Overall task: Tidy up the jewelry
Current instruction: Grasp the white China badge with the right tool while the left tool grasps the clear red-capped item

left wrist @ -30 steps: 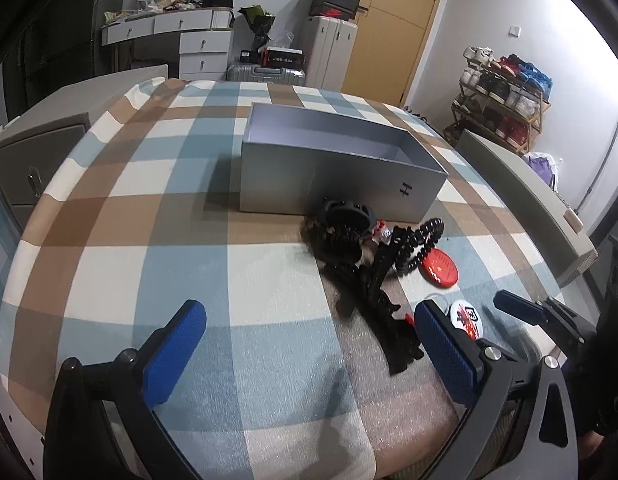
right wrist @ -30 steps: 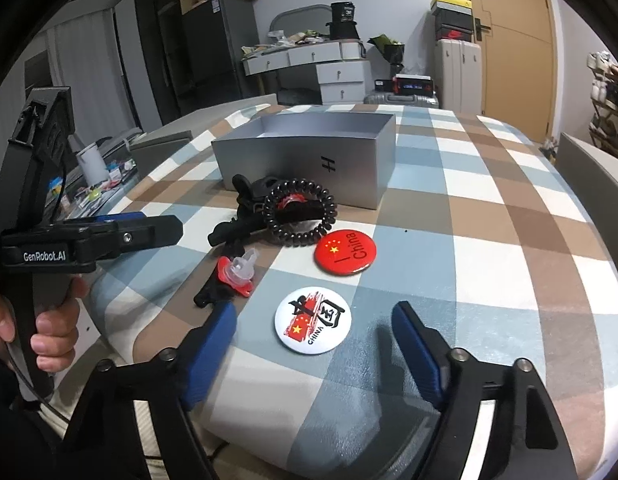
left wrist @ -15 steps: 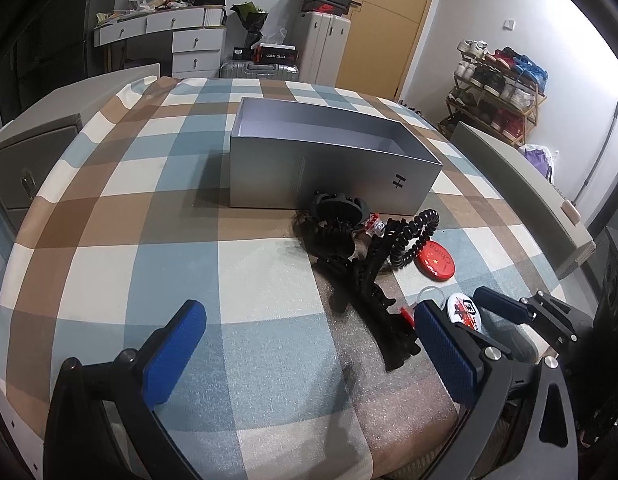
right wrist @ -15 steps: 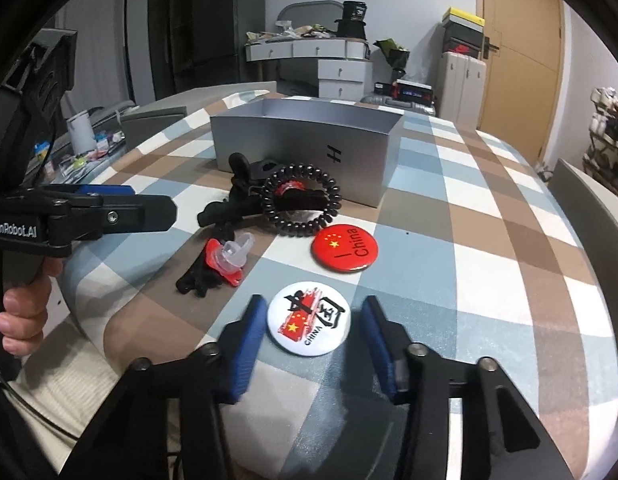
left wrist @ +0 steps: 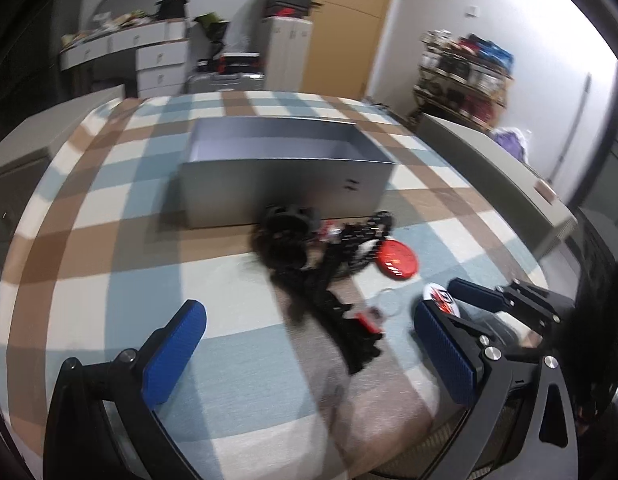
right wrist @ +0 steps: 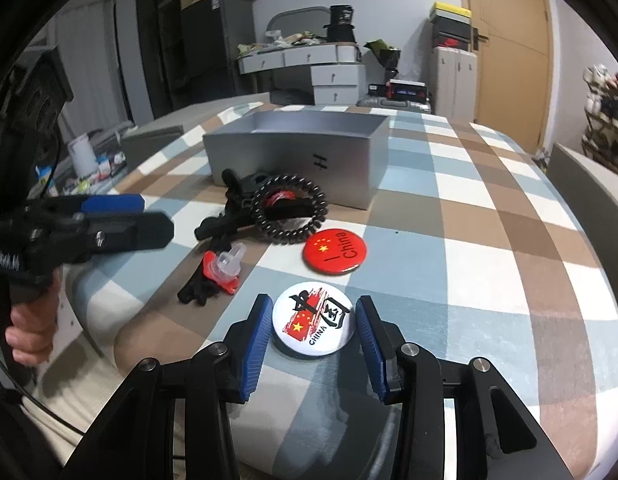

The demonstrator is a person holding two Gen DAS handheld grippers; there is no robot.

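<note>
Lying flat on the checked cloth near the front edge of the table [right wrist: 489, 208], the white pin badge [right wrist: 312, 317] sits between the two blue pads of the right hand-held gripper [right wrist: 313, 330]. The fingers [right wrist: 256, 338] bracket its rim on either side; they look just at the edge, but whether they actually press on it I cannot tell. It looks light and rigid, a thin domed disc with a glossy face, so it would likely slip if pinched across the dome. The rim is the place to hold, low down, pads opposite each other across the widest part.

Just beyond it lies the red badge [right wrist: 335, 251], close but apart. Further back and to the left is a tangle: a black coiled hair tie [right wrist: 290, 215], black claw clips [right wrist: 225, 220], and a small red and clear clip [right wrist: 223, 268]. These look springy and likely to snag on one another when lifted.

Behind them stands the open grey box [right wrist: 301, 152], with nothing visible inside from the left wrist view, presumably where the pieces belong.

At the left side, the left hand-held gripper [left wrist: 309, 356] hovers over the cloth with its fingers wide apart, holding nothing; its view is blurred.
</note>
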